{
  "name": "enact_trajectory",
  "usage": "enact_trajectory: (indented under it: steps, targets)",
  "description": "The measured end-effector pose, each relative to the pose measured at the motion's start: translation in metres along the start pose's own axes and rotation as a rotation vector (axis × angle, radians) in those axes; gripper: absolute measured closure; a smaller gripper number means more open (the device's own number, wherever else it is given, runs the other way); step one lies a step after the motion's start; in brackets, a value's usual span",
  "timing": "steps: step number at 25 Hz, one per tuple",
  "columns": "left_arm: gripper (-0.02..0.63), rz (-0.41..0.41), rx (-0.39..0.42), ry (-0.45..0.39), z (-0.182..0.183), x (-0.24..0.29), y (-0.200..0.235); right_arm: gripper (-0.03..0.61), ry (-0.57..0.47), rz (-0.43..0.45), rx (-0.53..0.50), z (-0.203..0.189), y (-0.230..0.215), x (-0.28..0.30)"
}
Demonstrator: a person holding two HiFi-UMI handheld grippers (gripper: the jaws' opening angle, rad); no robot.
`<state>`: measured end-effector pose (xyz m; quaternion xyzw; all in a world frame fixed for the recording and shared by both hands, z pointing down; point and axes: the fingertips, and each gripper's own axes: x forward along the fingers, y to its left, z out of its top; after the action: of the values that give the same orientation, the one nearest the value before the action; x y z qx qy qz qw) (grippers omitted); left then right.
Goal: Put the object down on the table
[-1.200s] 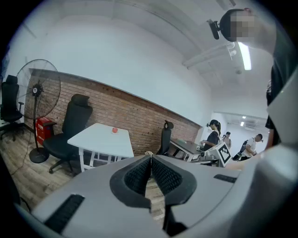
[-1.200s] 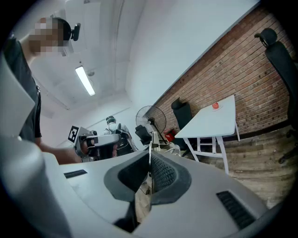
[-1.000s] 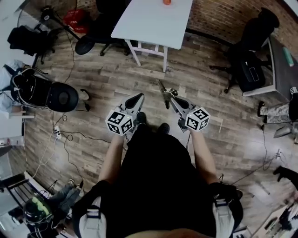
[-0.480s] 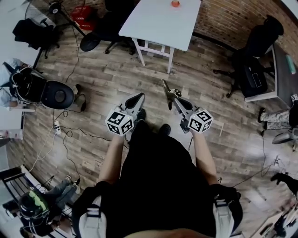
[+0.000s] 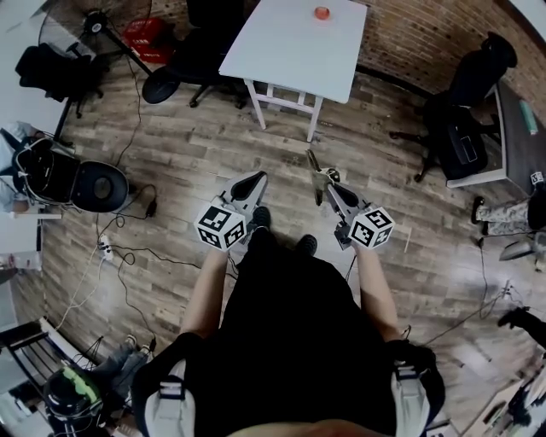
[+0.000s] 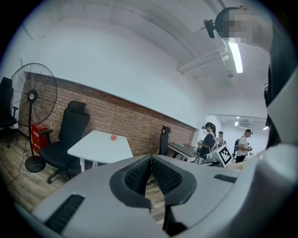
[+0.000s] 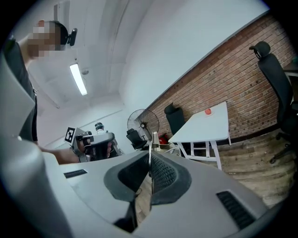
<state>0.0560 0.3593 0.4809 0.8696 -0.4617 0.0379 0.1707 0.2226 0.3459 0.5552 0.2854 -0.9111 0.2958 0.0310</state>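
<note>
Not placed yet: right tongs (image 5: 324,183) clamp a thin metal tool (image 5: 312,164) at mid-frame, well apart from the white bench (image 5: 290,51) at top. Left tongs (image 5: 250,181) are pressed together, empty.

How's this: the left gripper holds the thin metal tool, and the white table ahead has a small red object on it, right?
Wrong gripper: the right gripper holds the thin metal tool, as the right gripper view shows. The left gripper is shut, empty. The white table does carry a small red object.
</note>
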Motion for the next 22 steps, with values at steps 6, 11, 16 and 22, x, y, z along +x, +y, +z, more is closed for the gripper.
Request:
enact_trajectory:
  steps: [6,11,16,22]
  targets:
    - [0.589,-0.019,-0.010,0.003,0.011,0.001,0.040,0.574,-0.004,-0.032,0.005,0.008,0.001,0.033]
    - [0.589,-0.040,-0.015,0.001,0.017,0.005,0.067,0.574,0.004,-0.059,0.012,0.009,0.000,0.060]
    - [0.589,-0.058,-0.018,-0.002,0.024,0.009,0.093,0.574,0.005,-0.082,0.011,0.013,0.000,0.082]
    - [0.589,-0.090,-0.017,0.000,0.028,0.015,0.117,0.574,-0.007,-0.118,0.007,0.018,-0.004,0.104]
